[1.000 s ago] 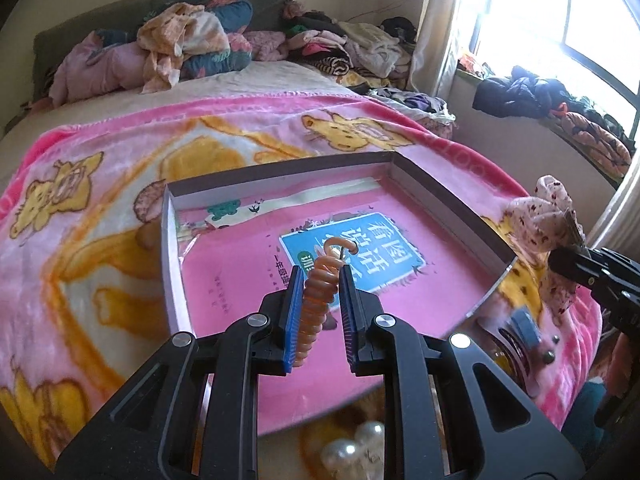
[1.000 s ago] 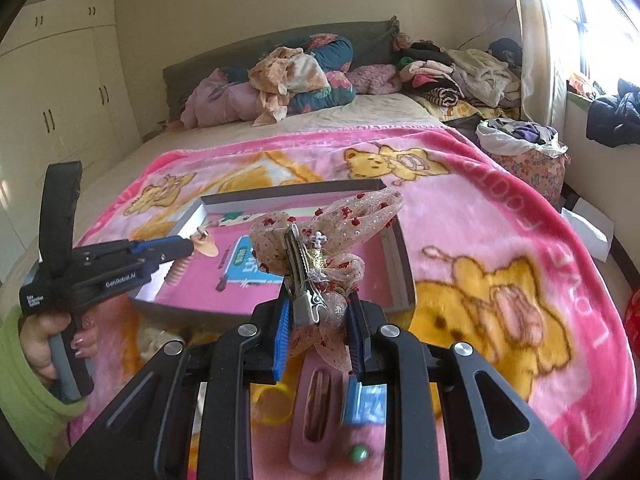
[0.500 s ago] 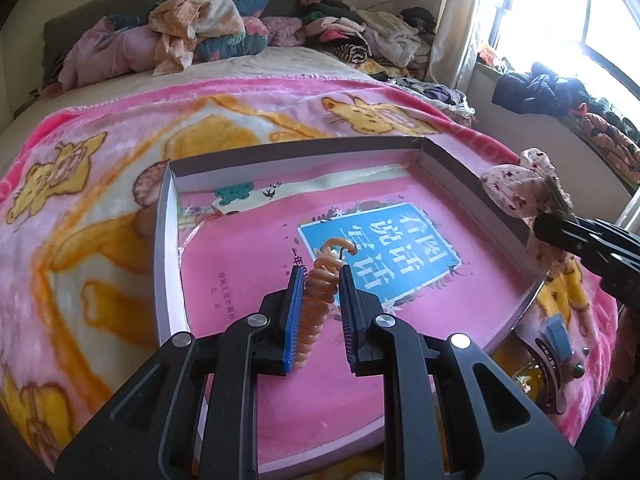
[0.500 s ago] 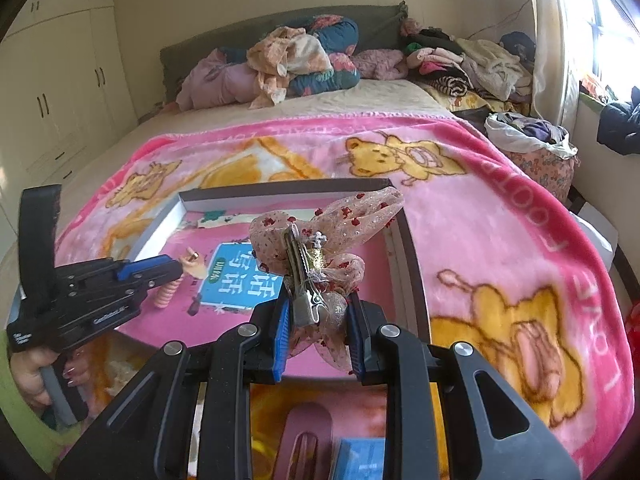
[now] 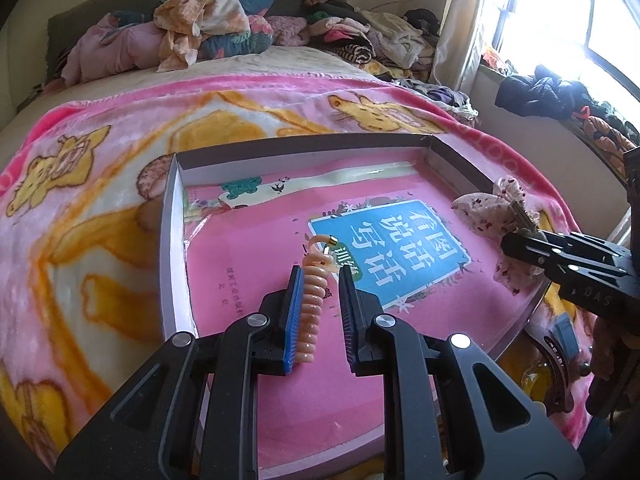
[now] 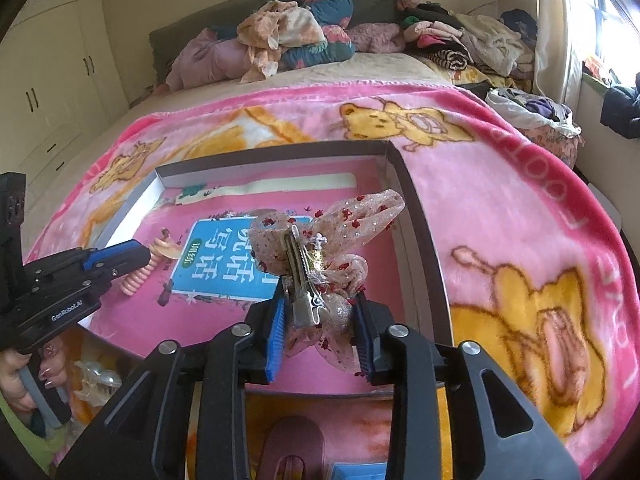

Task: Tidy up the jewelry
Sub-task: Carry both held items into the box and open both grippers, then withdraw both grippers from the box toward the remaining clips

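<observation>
On the bed's pink blanket (image 5: 100, 208), the left gripper (image 5: 318, 300) now gapes over the tray (image 5: 170, 248), its coil (image 5: 311, 300) leaning free at 12 o'clock, released, while the right gripper (image 6: 320, 320) still clamps the bow (image 6: 320, 248) above the tray's 3 o'clock side

A home bedroom: a bed (image 6: 400, 68) piled with clothes (image 6: 288, 36), and cream wardrobes (image 6: 44, 72).

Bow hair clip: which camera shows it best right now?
Right wrist view: the bow hair clip fills the centre, metal clip facing the camera, between the right claw fingers. Left wrist view catches only its fabric at the right edge.
</observation>
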`<state>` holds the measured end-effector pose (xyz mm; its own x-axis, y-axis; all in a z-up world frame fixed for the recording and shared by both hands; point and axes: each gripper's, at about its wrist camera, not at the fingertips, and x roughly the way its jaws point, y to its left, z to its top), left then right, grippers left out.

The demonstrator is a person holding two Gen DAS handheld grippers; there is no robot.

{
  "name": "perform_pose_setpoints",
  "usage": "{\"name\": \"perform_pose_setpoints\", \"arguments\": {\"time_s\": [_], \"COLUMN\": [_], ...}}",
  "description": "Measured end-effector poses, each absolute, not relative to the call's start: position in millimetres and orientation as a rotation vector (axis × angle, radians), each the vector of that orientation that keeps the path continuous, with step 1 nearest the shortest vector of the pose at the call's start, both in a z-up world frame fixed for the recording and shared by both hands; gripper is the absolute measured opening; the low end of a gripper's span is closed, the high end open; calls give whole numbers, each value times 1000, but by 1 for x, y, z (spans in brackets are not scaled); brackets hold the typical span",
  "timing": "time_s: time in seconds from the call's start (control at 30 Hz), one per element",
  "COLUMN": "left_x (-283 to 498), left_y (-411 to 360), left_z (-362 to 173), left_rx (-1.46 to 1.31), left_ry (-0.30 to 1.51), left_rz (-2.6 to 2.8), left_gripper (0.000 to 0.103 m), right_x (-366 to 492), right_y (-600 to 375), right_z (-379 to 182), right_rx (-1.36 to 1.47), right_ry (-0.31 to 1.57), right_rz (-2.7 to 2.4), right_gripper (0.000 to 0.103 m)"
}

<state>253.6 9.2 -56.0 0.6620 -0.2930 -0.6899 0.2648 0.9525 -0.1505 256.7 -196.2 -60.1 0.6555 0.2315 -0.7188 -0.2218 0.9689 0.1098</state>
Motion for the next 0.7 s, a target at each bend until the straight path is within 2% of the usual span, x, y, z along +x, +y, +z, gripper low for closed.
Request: {"name": "perform_pose_setpoints", "arguments": {"time_s": [0.17, 0.33, 0.37, 0.43, 0.57, 0.7], "left_x": [253, 248, 247, 245, 240, 231], "left_y": [10, 11, 11, 10, 11, 13], "left_z": [-56, -54, -53, -52, -47, -43], "left_rx": [-44, -48, -49, -52, -59, -68], "left_ry": [784, 774, 772, 767, 753, 736], "left_rz": [-309, -301, -299, -298, -299, -295], "left_gripper": [12, 20, 22, 31, 39, 55], "right_x": [254, 249, 247, 242, 232, 221], "right_y": [-195, -196, -197, -198, -202, -206], "right_z": [-64, -64, -63, -59, -51, -42], "right_rx": [7, 7, 10, 14, 37, 56], "right_ry": [815, 795, 790, 767, 718, 681], "right_rz": [260, 260, 257, 255, 241, 240], "right_gripper": [44, 54, 59, 65, 81, 87]}}
